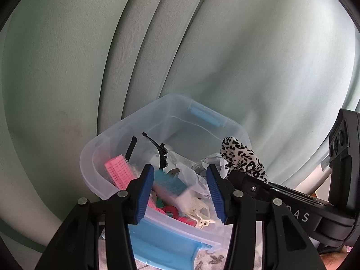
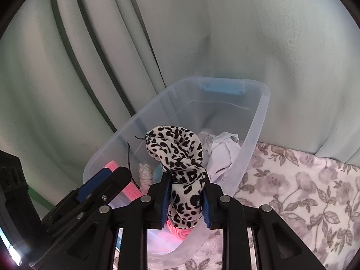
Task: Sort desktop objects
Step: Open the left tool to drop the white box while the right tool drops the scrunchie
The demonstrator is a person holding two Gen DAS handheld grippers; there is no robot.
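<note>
A clear plastic bin (image 1: 90, 157) with blue handles sits on a floral cloth; it also shows in the right wrist view (image 2: 258, 132). It holds pink hair rollers (image 1: 118, 174), a black headband (image 1: 160, 153), white clips (image 1: 200, 211) and crumpled paper (image 2: 221, 150). My right gripper (image 2: 185, 199) is shut on a leopard-print scrunchie (image 2: 177, 155) and holds it over the bin's near end; the scrunchie shows in the left wrist view (image 1: 243, 157) too. My left gripper (image 1: 181, 195) is open and empty above the bin's near rim.
Pale green curtains (image 1: 202, 45) hang right behind the bin. The floral cloth (image 2: 303, 191) spreads to the right of the bin. A blue lid or handle piece (image 1: 162, 245) lies at the bin's near side.
</note>
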